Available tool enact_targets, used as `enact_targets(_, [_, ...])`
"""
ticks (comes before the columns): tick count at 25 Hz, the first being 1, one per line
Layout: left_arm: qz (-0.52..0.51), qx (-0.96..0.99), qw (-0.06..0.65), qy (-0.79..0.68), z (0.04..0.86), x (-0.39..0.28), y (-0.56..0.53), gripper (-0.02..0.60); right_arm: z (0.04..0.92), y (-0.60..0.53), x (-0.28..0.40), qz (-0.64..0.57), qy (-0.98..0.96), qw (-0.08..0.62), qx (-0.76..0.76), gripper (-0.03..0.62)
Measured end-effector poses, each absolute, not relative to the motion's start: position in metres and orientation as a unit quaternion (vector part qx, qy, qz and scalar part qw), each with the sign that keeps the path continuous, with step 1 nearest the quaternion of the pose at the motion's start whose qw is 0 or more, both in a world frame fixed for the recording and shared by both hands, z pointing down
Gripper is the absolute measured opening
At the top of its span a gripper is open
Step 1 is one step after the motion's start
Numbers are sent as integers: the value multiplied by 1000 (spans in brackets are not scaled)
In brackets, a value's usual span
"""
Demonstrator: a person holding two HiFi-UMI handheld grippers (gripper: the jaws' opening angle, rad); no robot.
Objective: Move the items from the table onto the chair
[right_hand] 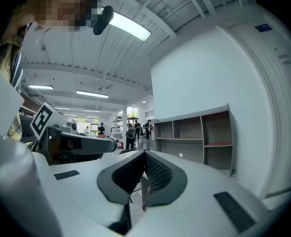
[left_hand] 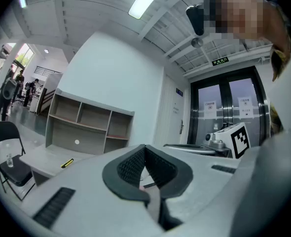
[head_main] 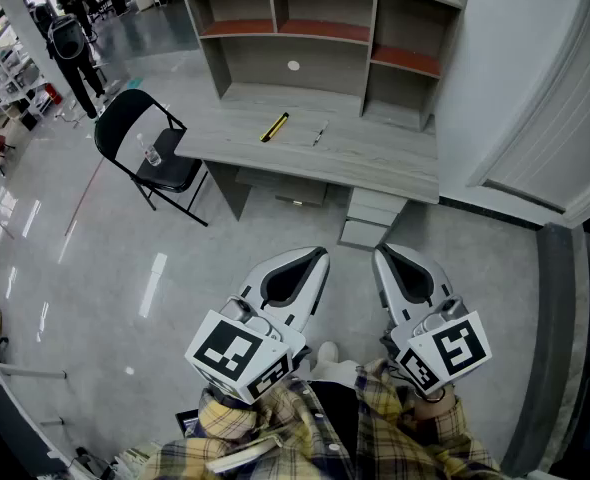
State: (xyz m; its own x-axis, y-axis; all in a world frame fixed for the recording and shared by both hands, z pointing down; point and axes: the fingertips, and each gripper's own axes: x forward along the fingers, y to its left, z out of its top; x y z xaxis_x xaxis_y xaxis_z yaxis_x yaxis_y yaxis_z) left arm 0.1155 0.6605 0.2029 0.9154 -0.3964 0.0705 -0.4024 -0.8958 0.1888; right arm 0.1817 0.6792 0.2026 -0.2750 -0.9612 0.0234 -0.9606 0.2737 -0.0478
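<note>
A yellow and black utility knife (head_main: 275,127) and a thin pen (head_main: 320,134) lie on the grey desk (head_main: 375,158). The knife (left_hand: 67,163) also shows in the left gripper view. Left of the desk stands a black folding chair (head_main: 125,128) with a small clear bottle (head_main: 152,153) on its seat. My left gripper (head_main: 317,257) and right gripper (head_main: 384,254) hover side by side over the floor, well short of the desk. Both are shut with nothing between the jaws, as the left gripper (left_hand: 145,151) and right gripper (right_hand: 145,156) show in their own views.
A shelf unit (head_main: 315,38) stands on the back of the desk, with a small white disc (head_main: 293,66) in one compartment. Drawers (head_main: 370,213) sit under the desk's right side. People (head_main: 70,43) stand far off at the left. A door (head_main: 565,148) is at the right.
</note>
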Motion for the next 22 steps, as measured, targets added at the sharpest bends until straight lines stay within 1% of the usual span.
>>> enact_targets(6, [14, 971, 101, -217, 202, 122, 671, 5, 202, 691, 185, -24, 806, 7, -591, 17])
enact_targets(12, [27, 965, 100, -240, 210, 119, 666, 5, 205, 685, 193, -36, 808, 24, -588, 17])
enact_targets(22, [27, 959, 125, -253, 229, 102, 606, 5, 227, 629, 179, -61, 812, 6, -581, 17])
